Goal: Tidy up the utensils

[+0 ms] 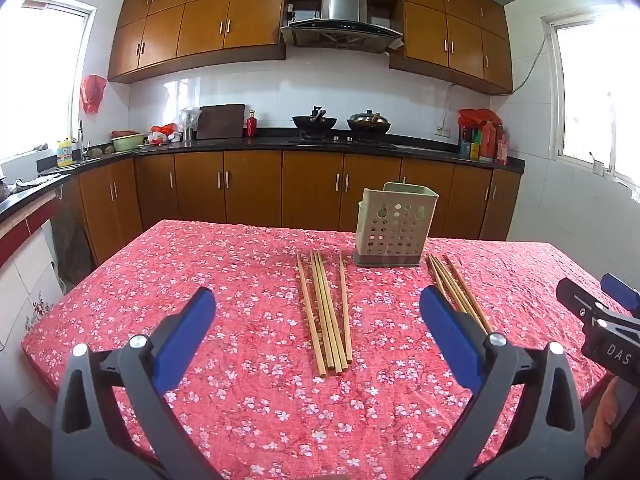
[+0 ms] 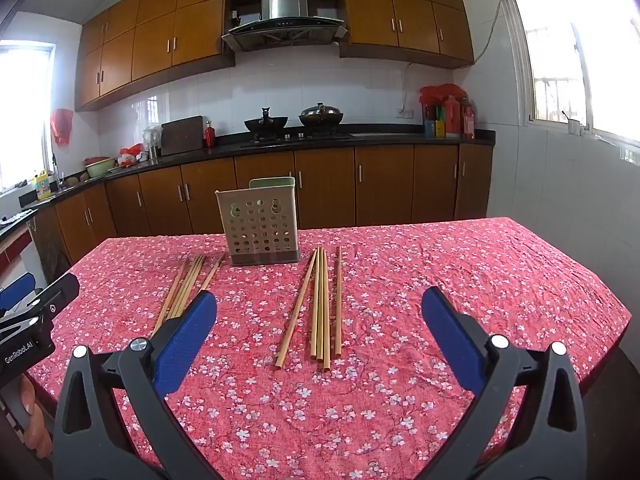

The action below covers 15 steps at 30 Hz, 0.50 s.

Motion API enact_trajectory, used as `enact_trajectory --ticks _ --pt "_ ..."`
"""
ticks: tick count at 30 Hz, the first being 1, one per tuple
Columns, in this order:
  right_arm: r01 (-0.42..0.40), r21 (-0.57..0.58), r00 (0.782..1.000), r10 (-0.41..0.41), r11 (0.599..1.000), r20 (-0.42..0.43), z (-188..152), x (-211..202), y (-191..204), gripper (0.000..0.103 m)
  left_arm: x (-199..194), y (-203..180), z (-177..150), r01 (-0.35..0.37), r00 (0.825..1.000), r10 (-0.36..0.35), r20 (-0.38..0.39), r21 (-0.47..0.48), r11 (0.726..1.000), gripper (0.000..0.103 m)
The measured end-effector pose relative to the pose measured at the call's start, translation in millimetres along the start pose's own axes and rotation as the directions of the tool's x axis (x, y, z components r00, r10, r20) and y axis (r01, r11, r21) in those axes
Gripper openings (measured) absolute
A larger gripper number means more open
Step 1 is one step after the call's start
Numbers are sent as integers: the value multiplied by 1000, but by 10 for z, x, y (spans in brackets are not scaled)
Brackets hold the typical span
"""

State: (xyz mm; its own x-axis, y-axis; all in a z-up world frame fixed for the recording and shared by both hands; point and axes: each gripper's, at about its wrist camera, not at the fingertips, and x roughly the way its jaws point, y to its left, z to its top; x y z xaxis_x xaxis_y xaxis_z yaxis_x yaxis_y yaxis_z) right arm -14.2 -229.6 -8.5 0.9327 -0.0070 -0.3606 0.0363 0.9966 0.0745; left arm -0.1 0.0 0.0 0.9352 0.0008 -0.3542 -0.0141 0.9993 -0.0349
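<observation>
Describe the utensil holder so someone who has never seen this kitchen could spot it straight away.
Find the table under the pink floral cloth. Toward its far edge stands the utensil holder, an upright pale box with a dark base. It alone stands upright and has round holes, between two groups of wooden chopsticks lying flat.

- A pale green perforated utensil holder (image 1: 394, 228) is standing upright on the far part of the table, on a grey base.
- A left group of chopsticks (image 1: 326, 312) is lying flat, roughly parallel, pointing toward the holder; five, as far as can be told.
- A right group of chopsticks (image 2: 320, 304) is lying likewise, on the holder's other side, one stick angling slightly away.
</observation>
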Motion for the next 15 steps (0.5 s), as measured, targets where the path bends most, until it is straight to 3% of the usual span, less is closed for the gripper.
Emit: enact_trajectory --ticks 15 --pt "0 1 1000 0 1000 -2 -5 4 6 101 1 1 0 2 1000 -2 -3 -3 1000 99"
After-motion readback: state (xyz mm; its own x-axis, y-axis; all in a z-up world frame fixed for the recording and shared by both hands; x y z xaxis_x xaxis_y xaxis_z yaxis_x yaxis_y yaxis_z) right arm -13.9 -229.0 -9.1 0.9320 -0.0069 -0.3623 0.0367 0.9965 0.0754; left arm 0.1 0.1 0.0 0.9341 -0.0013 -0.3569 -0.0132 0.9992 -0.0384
